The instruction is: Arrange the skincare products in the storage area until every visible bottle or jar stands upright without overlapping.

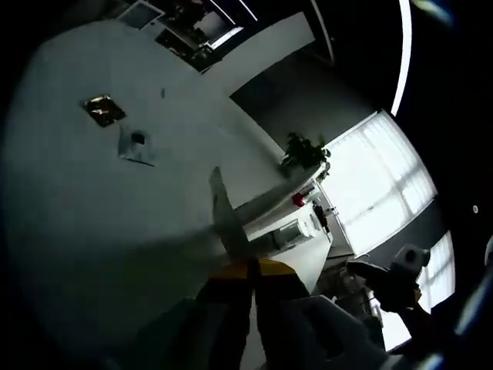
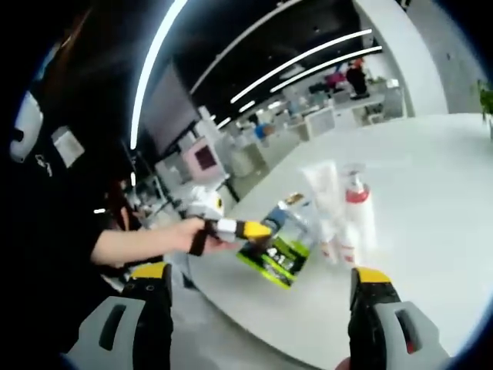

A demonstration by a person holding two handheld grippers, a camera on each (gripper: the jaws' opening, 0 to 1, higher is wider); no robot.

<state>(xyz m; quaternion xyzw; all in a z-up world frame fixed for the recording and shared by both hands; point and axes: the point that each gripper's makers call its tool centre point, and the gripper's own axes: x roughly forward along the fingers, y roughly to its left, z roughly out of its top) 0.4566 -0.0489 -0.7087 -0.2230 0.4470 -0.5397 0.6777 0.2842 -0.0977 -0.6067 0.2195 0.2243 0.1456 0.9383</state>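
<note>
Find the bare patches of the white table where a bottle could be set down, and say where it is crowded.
In the right gripper view the white table lies bare right of the pump bottle and beyond it. It is crowded near the table edge: the tube, pump bottle and green packet stand close together, with the left gripper at the packet.

Grey tool [image 2: 258,297] — yellow-tipped jaws

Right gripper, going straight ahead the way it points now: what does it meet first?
Most likely the green-and-black packaged product on the round white table, held in the other tool that reaches in from the left. It lies between the open jaws of the right tool. Depth is unclear; white tubes stand slightly right.
</note>
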